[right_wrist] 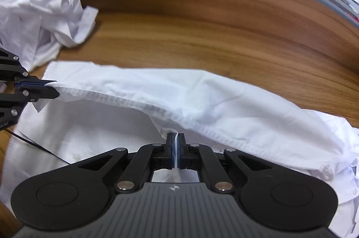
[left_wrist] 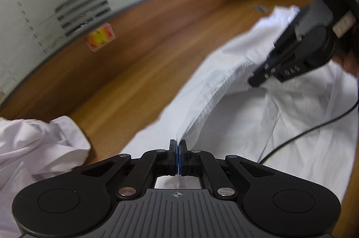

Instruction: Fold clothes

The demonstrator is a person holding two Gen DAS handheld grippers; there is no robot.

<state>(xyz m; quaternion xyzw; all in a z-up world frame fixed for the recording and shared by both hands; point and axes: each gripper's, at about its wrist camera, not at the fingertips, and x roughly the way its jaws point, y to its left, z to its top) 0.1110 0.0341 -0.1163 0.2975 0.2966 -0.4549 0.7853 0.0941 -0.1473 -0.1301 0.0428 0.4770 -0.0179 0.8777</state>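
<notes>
- Shirt (right_wrist: 202,99), white, lies spread on wooden table (right_wrist: 224,40).
- Left gripper (left_wrist: 178,146) and right gripper (right_wrist: 176,137) each pinch its raised hem, one at either end.

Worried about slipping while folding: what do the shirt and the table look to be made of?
Shirt: thin white woven cloth, probably cotton or a blend; matte, creased, with a stitched hem. Table: wood or wood-look laminate; brown grain lines, smooth with a slight sheen.
</notes>
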